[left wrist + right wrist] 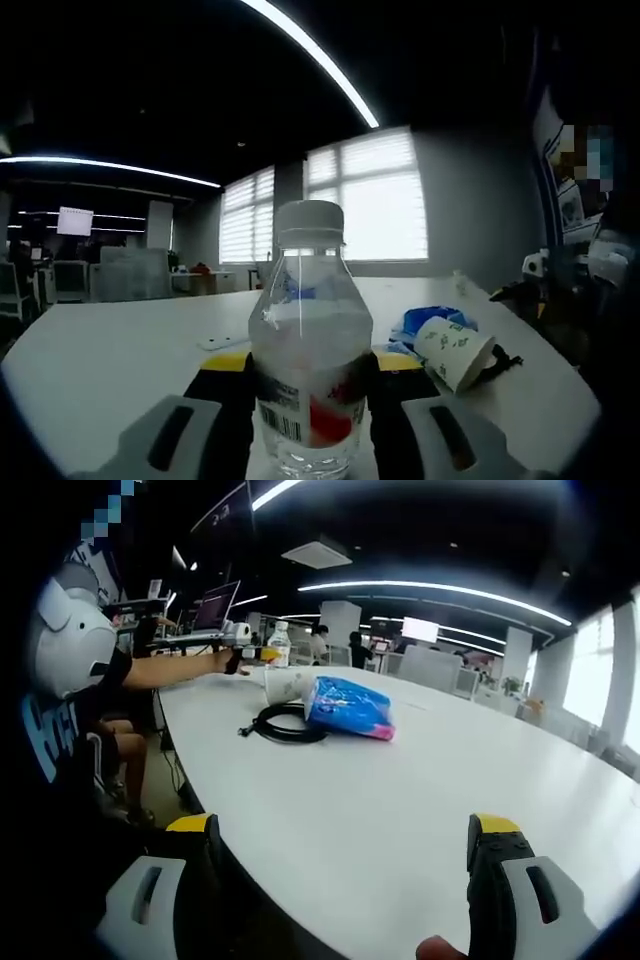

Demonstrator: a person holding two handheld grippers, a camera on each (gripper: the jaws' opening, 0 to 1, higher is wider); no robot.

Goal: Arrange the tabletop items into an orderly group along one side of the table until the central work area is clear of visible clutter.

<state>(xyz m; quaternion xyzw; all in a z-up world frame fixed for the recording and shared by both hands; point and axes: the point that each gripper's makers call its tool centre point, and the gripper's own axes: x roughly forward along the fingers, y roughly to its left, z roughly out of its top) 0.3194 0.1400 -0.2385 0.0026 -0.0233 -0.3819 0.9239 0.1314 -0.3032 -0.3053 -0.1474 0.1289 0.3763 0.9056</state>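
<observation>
A clear water bottle (311, 345) with a white cap stands upright on the white table (110, 350), gripped between the left gripper's (312, 425) closed jaws. To its right a paper cup (455, 350) lies tipped on its side, touching a blue packet (428, 318). The right gripper (340, 865) hangs spread and empty above the table edge (a coiled black cable (285, 723) lies well ahead, against that packet).

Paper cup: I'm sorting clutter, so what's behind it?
Behind the paper cup lies a blue packet; a black cable pokes out beside it. The cup covers their remainder.
</observation>
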